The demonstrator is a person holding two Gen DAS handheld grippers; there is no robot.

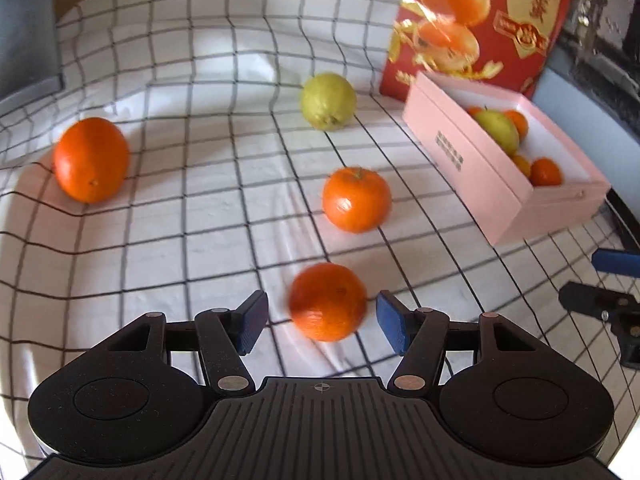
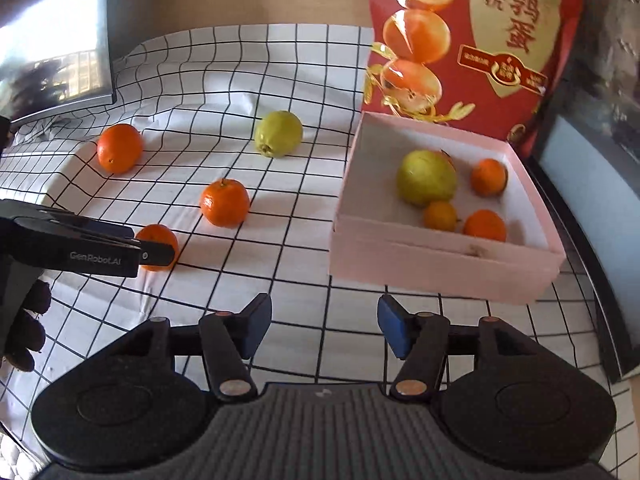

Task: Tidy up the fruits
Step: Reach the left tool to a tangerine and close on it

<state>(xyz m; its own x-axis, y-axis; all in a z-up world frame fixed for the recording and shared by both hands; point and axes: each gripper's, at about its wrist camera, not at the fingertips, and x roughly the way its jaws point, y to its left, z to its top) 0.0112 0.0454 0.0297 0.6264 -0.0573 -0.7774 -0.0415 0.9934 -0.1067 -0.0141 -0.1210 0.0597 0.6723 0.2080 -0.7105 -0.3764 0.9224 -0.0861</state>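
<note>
Meanwhile the left gripper (image 1: 322,322) gapes around an orange (image 1: 328,301), untouched; the right gripper (image 2: 324,326) stands spread, empty.

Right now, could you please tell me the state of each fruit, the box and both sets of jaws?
left gripper: jaws open, nearest orange between them, not gripped
right gripper: jaws open, empty
nearest orange: on cloth
middle orange: on cloth, stem up
far orange: on cloth
loose green fruit: on cloth
pink box: open, holding one green fruit and several small oranges
</note>
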